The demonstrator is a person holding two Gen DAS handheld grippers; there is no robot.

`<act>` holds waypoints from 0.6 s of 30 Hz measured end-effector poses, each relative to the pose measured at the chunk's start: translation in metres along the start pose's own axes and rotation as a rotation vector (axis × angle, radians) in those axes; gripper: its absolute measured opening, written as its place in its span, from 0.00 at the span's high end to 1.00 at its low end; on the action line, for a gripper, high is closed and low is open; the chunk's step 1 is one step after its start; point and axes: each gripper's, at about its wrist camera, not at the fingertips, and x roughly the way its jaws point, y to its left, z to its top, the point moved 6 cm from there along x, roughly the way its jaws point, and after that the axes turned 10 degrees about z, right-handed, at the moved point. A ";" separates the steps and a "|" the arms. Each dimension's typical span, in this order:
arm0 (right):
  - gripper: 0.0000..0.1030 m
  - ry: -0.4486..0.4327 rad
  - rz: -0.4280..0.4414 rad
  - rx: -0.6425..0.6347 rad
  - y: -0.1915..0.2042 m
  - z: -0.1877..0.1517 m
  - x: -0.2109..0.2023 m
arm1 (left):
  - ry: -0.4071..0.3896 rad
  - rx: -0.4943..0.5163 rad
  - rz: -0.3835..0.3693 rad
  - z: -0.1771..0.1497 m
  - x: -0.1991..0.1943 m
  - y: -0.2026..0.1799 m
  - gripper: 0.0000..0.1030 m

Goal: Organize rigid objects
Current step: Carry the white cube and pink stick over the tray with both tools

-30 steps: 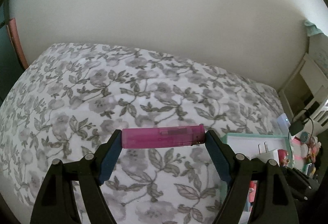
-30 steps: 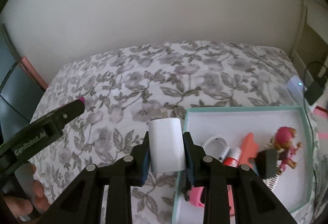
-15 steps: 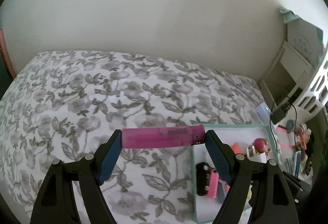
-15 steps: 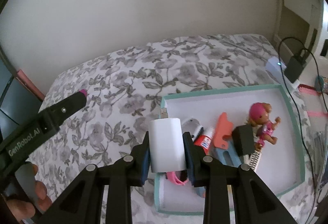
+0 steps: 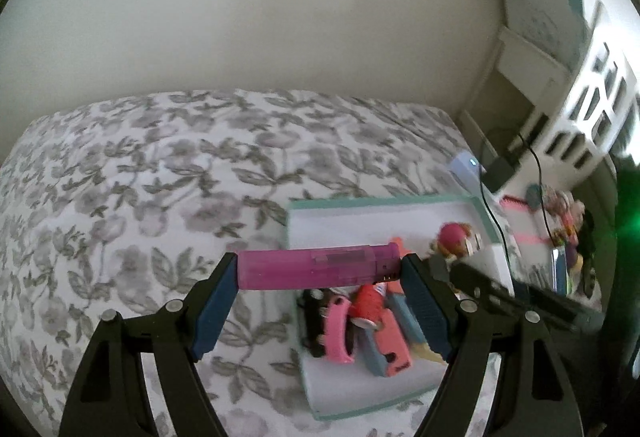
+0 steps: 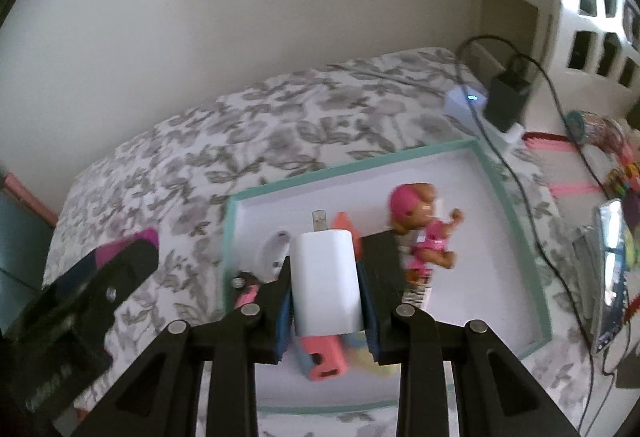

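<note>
My left gripper (image 5: 320, 273) is shut on a translucent pink lighter (image 5: 316, 266), held lengthwise between its blue pads, hanging over the left edge of the teal-rimmed white tray (image 5: 384, 203). My right gripper (image 6: 325, 297) is shut on a white plug charger (image 6: 325, 279), prongs pointing away, above the tray (image 6: 508, 213). In the tray lie a pink-haired doll (image 6: 424, 229), a black block (image 6: 380, 257), a coral piece (image 6: 324, 361) and other small items. The left gripper (image 6: 100, 277) shows at the left of the right wrist view.
The tray rests on a bed with a grey floral cover (image 5: 160, 177). A black adapter with cable (image 6: 508, 97) and a small white device (image 6: 466, 103) sit beyond the tray's far corner. A phone (image 6: 610, 273) and colourful clutter lie to the right. White furniture (image 5: 592, 97) stands at the back right.
Both grippers have travelled to the right across the bed, each keeping its object. The tray now lies under them, where earlier only its left edge showed.
</note>
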 end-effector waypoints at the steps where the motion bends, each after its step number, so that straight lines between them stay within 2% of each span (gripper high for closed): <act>1: 0.70 -0.001 -0.011 0.006 -0.005 0.001 -0.001 | 0.006 0.009 -0.011 -0.001 0.001 -0.005 0.21; 3: 0.70 -0.005 -0.028 0.022 -0.014 0.003 -0.002 | 0.021 0.019 -0.029 -0.005 0.005 -0.014 0.21; 7: 0.70 -0.009 -0.086 0.052 -0.034 0.004 -0.004 | 0.038 0.051 -0.020 -0.010 0.011 -0.024 0.21; 18: 0.70 -0.015 -0.142 0.095 -0.058 0.004 -0.001 | 0.079 0.109 -0.014 -0.021 0.027 -0.042 0.21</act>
